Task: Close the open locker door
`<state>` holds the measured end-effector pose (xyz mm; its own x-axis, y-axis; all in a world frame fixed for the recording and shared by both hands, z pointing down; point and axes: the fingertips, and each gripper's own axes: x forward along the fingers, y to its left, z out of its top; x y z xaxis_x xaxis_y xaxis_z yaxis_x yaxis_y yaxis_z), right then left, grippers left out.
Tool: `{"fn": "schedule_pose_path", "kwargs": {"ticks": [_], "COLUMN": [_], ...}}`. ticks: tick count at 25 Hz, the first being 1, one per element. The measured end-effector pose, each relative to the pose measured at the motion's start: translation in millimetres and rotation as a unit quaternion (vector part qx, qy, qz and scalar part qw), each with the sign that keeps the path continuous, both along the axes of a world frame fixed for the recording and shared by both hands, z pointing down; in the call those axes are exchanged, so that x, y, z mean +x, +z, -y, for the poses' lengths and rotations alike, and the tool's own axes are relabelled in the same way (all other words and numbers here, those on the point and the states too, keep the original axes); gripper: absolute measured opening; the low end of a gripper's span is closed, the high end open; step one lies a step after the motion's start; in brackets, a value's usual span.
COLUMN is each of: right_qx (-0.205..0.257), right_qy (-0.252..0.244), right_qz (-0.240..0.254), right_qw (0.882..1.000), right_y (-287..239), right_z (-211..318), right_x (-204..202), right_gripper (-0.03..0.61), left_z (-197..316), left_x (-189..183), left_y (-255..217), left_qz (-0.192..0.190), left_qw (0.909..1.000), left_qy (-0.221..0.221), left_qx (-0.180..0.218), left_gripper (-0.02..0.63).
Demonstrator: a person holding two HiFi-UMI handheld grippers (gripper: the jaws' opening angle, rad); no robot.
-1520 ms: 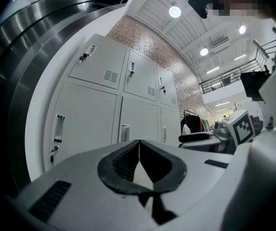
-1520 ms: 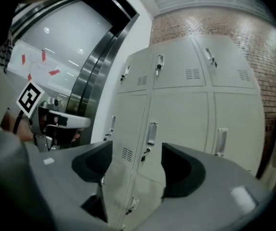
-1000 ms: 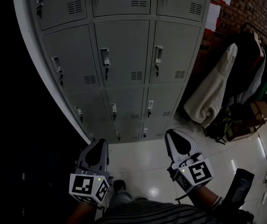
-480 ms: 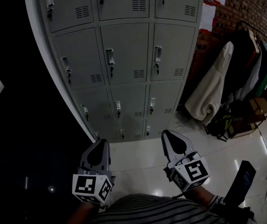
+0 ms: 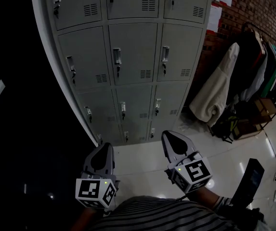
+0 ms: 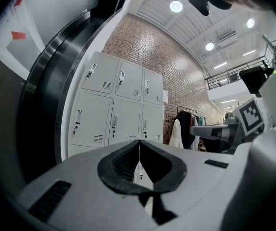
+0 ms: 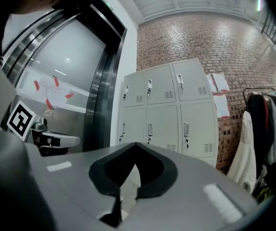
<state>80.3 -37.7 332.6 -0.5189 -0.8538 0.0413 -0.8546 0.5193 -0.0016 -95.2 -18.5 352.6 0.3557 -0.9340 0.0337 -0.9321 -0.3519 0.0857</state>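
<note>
left tongs (image 5: 104, 147): closed, the tips meet and nothing sits between them; I hold them low, pointing at the lockers.
right tongs (image 5: 169, 134): closed and empty, tips together; just right of the left tongs but apart from them, tips a little further forward.
marker cubes: one on the near end of each tongs, left (image 5: 94, 192) and right (image 5: 191, 173).
floor (image 5: 142, 165): pale glossy tiles under and ahead of both tongs.
lockers (image 5: 133, 57): a grey bank three columns wide, straight ahead of both tongs and well apart from the tips.
locker doors (image 5: 178, 54): every door I can see sits flush in its frame, with a latch near its left edge and vent slots at its lower right.
pale coat (image 5: 219, 93): hangs ahead and to the right of the right tongs, beside the lockers' right side.
dark garments (image 5: 263, 66): on a rack further right.
brick wall (image 5: 268, 8): behind the rack; white sheets (image 5: 218, 16) hang on it next to the lockers.
</note>
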Motion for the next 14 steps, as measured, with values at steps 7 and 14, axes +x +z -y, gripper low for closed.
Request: {"fn": "schedule_pose_path", "kwargs": {"ticks": [7, 14], "right_qx": [0.009, 0.007], "right_qy": [-0.007, -0.014], "right_qz": [-0.012, -0.012], "right_qw": [1.000, 1.000], "right_y": [4.3, 2.3], "right_z": [6.6, 11.0], "right_x": [-9.7, -13.7], "right_gripper": [0.000, 0.000], "left_z": [4.1, 9.4], "left_x": [-9.7, -14.6], "left_y": [-3.2, -2.1], "left_qz": [-0.008, -0.008], "left_qw": [0.9999, 0.9999], "left_qy": [-0.002, -0.010], "left_qx": [0.005, 0.004], "left_gripper": [0.008, 0.008]}}
